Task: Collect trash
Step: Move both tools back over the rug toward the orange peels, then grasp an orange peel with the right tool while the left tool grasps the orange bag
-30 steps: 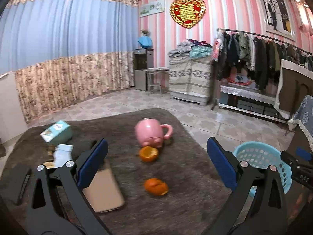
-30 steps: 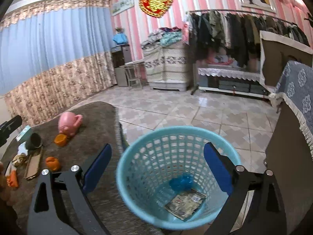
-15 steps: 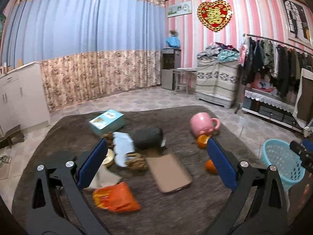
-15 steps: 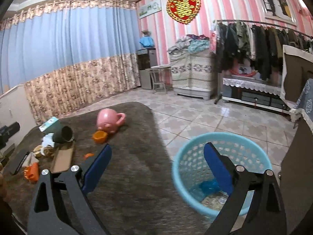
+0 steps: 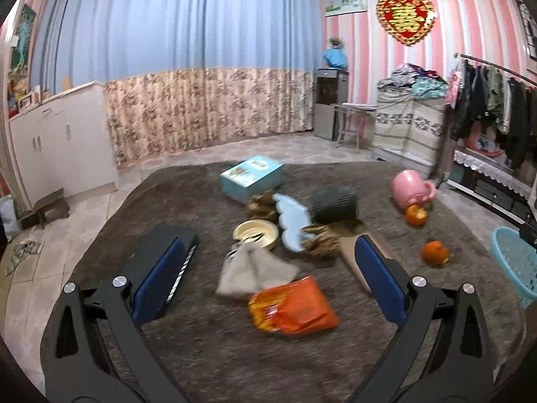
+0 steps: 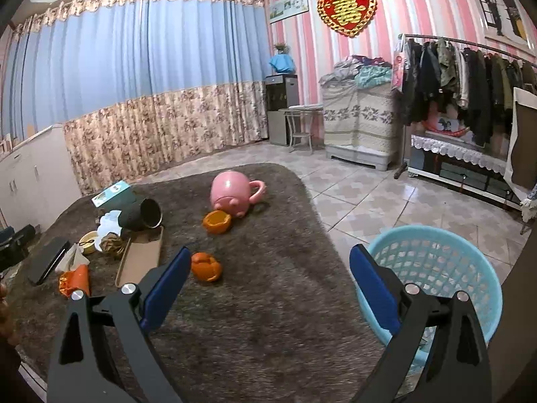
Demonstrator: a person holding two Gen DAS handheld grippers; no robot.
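On the brown rug the litter sat clustered ahead of the left gripper, whose jaws stood wide and empty. A second earlier that camera had faced the pink mug and the orange peels; it had since swung left, so the orange snack wrapper now lay almost between the blue pads at 12 o'clock, with a crumpled pale tissue just beyond it. That suggested the wrapper was the next piece to be picked up.

The right gripper had meanwhile pulled back from over the blue basket, which had filled its view a second before and now sat at 3 o'clock off the rug's edge. Its jaws were also wide, holding nothing, so a drop seemed finished. One orange peel lay at 11 o'clock just past its left pad, another touched the tipped mug farther on.

Motion blur smeared the left view: the brownish crumpled scraps beside the pale blue cloud-shaped thing could not be identified, nor the contents of the small yellow dish. The basket's inside was hidden in both views. A flat tan phone-like slab and a dark device were partly covered by the pads; whether they counted as trash could not be told.
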